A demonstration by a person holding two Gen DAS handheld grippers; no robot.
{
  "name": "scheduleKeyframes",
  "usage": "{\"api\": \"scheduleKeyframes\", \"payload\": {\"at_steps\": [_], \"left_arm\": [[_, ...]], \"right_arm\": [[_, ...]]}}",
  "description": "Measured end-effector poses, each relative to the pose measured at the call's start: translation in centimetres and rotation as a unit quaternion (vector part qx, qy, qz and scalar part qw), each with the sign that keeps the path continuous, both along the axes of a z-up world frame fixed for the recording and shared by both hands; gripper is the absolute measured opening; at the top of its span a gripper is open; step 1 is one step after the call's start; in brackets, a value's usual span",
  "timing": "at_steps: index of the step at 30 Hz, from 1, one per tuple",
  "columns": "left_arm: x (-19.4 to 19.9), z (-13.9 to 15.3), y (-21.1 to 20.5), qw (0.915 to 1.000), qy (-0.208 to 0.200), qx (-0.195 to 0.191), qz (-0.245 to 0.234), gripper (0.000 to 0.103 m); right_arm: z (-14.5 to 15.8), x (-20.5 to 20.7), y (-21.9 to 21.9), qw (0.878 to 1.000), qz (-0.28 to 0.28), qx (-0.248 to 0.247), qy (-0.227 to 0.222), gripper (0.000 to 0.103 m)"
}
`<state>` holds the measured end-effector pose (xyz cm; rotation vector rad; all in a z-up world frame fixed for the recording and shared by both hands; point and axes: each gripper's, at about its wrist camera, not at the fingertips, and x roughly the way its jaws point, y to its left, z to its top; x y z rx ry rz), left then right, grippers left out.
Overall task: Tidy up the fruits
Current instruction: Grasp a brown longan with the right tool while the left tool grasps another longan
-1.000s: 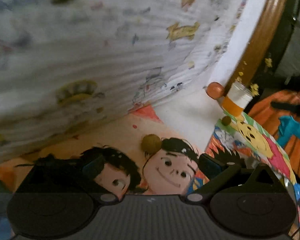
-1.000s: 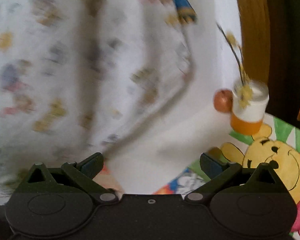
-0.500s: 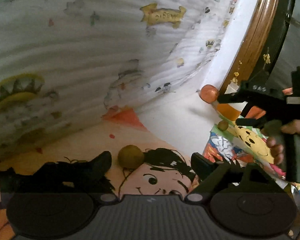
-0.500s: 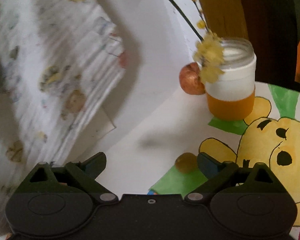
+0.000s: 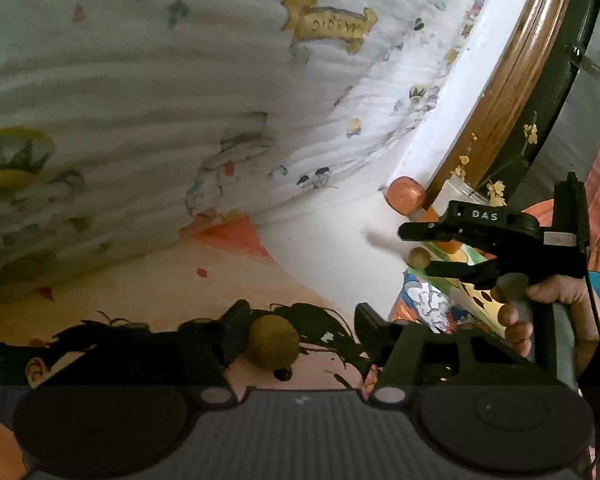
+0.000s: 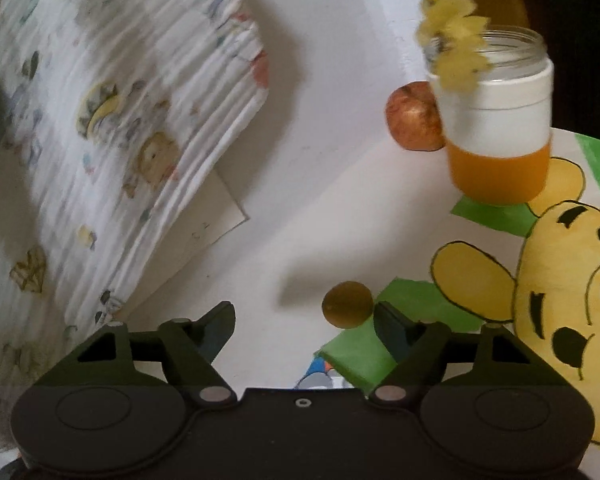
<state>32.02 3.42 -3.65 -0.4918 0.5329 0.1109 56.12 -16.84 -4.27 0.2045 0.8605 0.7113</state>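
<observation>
In the left wrist view an olive-brown round fruit (image 5: pixel 274 342) lies on a cartoon-printed surface between the fingers of my left gripper (image 5: pixel 303 330). It sits against the left finger, with a gap to the right one, and the jaws are closing. My right gripper (image 5: pixel 413 249), held by a hand, has a smaller brown fruit (image 5: pixel 419 258) between its fingertips. In the right wrist view that small fruit (image 6: pixel 348 304) lies just inside the right finger of the right gripper (image 6: pixel 304 318). Those jaws are closing and are not pressing on it. A reddish fruit (image 6: pixel 414 120) rests beside a jar.
A glass jar (image 6: pixel 500 120) with a white and orange band holds a yellow flower sprig (image 6: pixel 454 56). A printed white quilt (image 5: pixel 180 100) rises on the left. A wooden frame edge (image 5: pixel 512 64) runs behind. A yellow bear picture (image 6: pixel 560 300) covers the surface at the right.
My left gripper moved in around the olive-brown fruit and its jaws narrowed. My right gripper dropped toward the small brown fruit, came into the left wrist view, and its jaws narrowed too.
</observation>
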Motion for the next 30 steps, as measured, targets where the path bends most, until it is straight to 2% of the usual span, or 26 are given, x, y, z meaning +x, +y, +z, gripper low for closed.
{"api": "scheduleKeyframes", "payload": {"at_steps": [7, 12, 20, 25, 29, 30], "left_arm": [[0.2, -0.3, 0.1, 0.9998, -0.005, -0.016, -0.006, 0.056], [0.4, -0.6, 0.2, 0.9994, -0.008, -0.029, -0.015, 0.052], [2.2, -0.6, -0.5, 0.9993, 0.002, -0.013, -0.036, 0.044], [2.0, -0.9, -0.1, 0.9991, 0.0, -0.023, -0.035, 0.039], [1.7, -1.0, 0.4, 0.9988, -0.003, -0.035, -0.033, 0.037], [1.5, -1.1, 0.5, 0.9988, -0.004, -0.038, -0.032, 0.037]], "right_arm": [[-0.1, -0.1, 1.6, 1.0, 0.019, -0.002, -0.006, 0.075], [0.0, 0.3, 1.8, 1.0, 0.01, 0.002, -0.009, 0.075], [-0.2, 1.9, 1.2, 1.0, -0.03, 0.008, -0.006, 0.075], [-0.4, 2.1, 2.2, 0.999, -0.019, -0.003, -0.028, 0.074], [-0.5, 2.0, 3.3, 0.999, -0.007, -0.012, -0.046, 0.068], [-0.6, 2.0, 3.6, 0.999, -0.003, -0.015, -0.049, 0.063]]}}
